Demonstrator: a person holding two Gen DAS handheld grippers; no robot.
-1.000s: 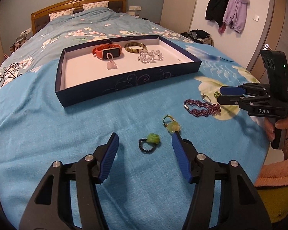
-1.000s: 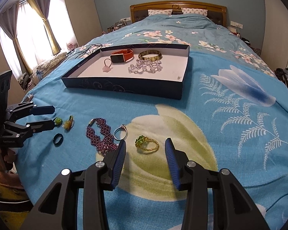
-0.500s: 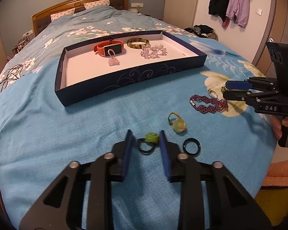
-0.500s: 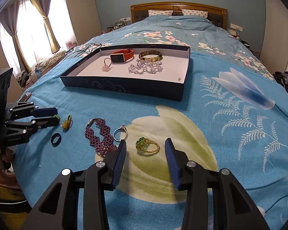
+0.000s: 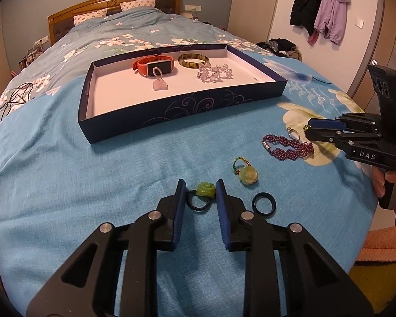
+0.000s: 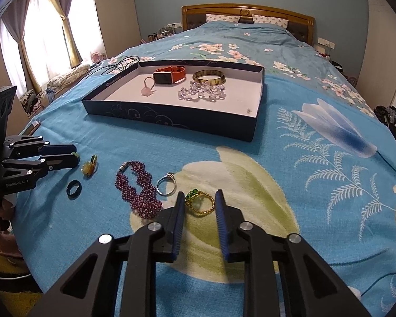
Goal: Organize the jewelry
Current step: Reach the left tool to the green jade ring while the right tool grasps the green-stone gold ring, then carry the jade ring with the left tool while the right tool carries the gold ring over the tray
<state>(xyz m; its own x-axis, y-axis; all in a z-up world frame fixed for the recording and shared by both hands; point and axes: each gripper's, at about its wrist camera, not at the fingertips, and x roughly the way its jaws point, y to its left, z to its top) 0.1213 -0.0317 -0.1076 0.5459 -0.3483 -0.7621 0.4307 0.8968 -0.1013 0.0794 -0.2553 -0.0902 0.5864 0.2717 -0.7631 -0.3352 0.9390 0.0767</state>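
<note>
My left gripper point(image 5: 200, 188) has its jaws close around a black beaded ring with a green rose point(image 5: 204, 189) lying on the blue bedspread; whether the pads touch it I cannot tell. My right gripper point(image 6: 200, 198) has its jaws narrowed around a gold ring with a green stone point(image 6: 199, 200). Loose on the bedspread lie a pale green rose ring point(image 5: 247, 175), a dark band ring point(image 5: 264, 204), a purple beaded bracelet point(image 5: 287, 147) and a silver ring point(image 6: 166, 183). The navy tray point(image 5: 187, 107) holds an orange watch, a bangle, a crystal bracelet and a pink pendant.
The bed's near edge curves just below both grippers. Cables point(image 5: 10, 97) lie on the bedspread left of the tray. Coats point(image 5: 319, 8) hang on the right wall. A phone point(image 6: 31, 128) lies near the left edge.
My left gripper's jaws have narrowed from wide open to close around the green rose ring. My right gripper's jaws have narrowed around the gold ring.
</note>
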